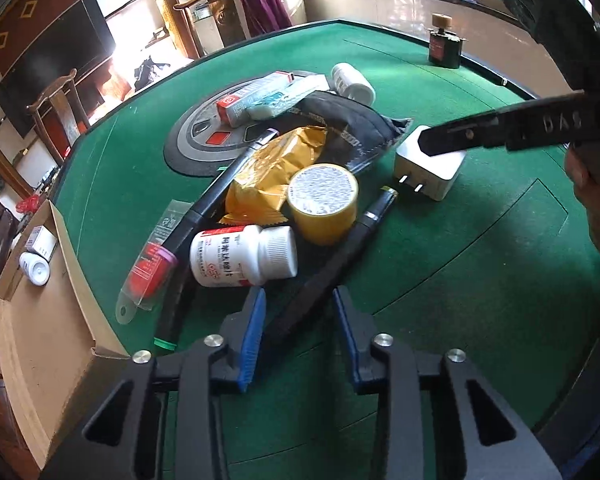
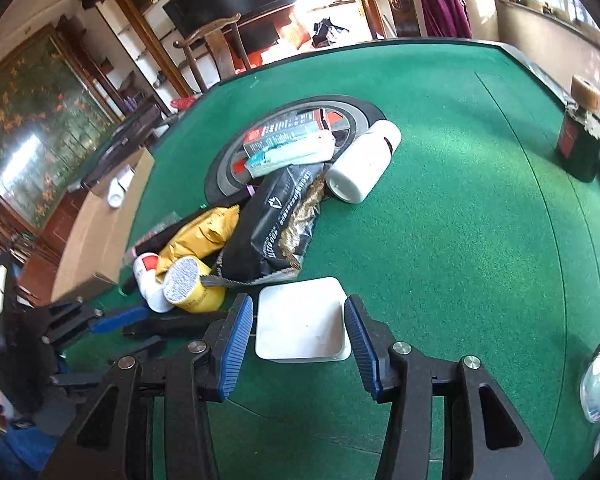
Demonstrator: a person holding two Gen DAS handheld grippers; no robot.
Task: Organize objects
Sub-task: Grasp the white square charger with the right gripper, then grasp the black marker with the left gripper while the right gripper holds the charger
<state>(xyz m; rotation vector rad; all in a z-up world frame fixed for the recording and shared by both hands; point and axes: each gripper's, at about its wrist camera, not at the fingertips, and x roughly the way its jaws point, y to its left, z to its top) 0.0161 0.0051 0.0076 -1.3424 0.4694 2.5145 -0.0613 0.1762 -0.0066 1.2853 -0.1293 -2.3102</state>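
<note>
Left wrist view: the left hand-held gripper (image 1: 300, 312) has its jaws around a black pen (image 1: 332, 268) but apart from it; a box (image 1: 40, 320) to its left holds only two items. Right wrist view: the right hand-held gripper (image 2: 298, 334) stands apart around the white charger (image 2: 302, 320), pile ahead unsorted
</note>
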